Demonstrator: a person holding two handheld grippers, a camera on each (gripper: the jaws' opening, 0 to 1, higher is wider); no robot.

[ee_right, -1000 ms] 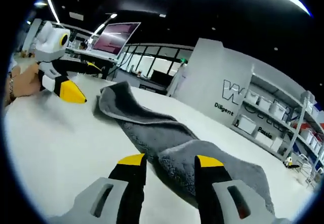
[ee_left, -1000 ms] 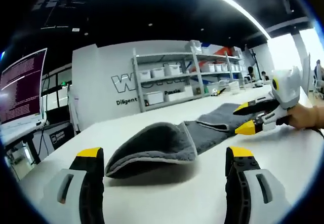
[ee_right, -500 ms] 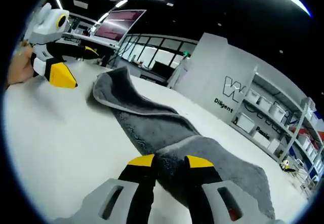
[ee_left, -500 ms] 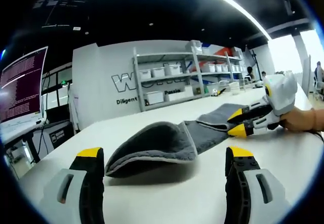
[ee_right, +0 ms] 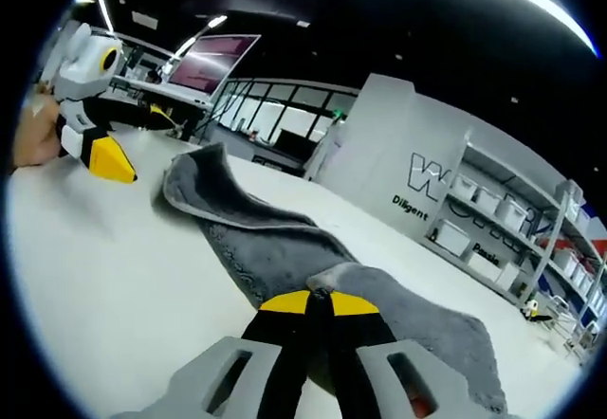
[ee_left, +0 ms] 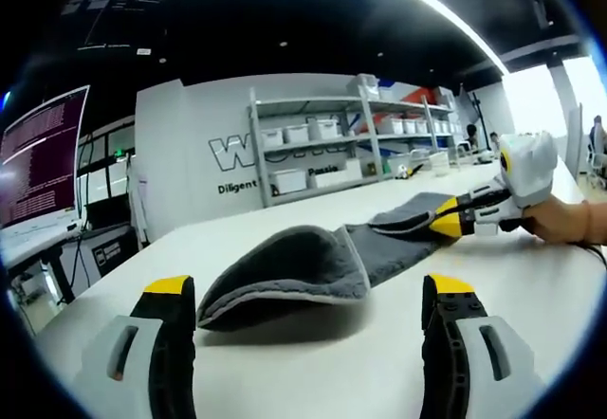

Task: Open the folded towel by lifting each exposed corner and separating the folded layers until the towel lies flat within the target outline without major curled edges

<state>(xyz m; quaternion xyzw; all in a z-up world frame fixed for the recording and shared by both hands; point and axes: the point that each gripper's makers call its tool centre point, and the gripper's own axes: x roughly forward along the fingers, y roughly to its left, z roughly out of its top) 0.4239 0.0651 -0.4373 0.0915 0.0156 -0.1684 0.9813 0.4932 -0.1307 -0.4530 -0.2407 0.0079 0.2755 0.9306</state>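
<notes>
The right hand-held gripper [ee_right: 318, 298] pinches a fuzzy grey towel [ee_right: 285, 239] fold; the left hand-held gripper [ee_left: 308, 291] gapes wide.

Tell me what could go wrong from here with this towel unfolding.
The right gripper is shut on a small pinch of the gray towel edge, so the thick fabric could slip out when lifted. It may also have caught more than one layer, dragging the fold along instead of separating it. The left gripper sits open on the white table, short of the curled end, leaving that end unanchored if the right pulls.
</notes>
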